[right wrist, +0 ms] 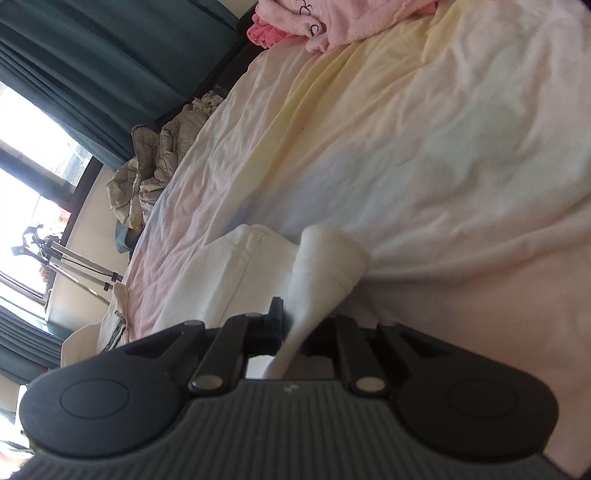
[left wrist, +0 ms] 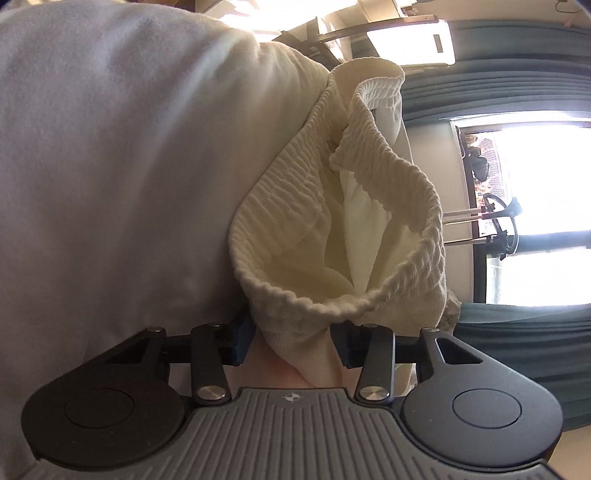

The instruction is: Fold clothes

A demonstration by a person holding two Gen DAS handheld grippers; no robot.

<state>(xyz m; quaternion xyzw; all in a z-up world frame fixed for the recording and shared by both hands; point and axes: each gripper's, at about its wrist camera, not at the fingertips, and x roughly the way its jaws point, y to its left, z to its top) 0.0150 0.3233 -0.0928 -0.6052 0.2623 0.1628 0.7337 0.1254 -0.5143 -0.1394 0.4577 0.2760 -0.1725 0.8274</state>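
My left gripper is shut on a cream ribbed garment, pinching its elastic waistband, which gapes open in front of the camera. My right gripper is shut on a bunched corner of the same cream garment. The rest of the cloth lies flat on the bed sheet to the left of the right gripper. The views are tilted sideways.
A pale sheet fills the left of the left wrist view. A pink garment pile lies at the far end of the bed. A crumpled beige quilt lies by the teal curtains and window.
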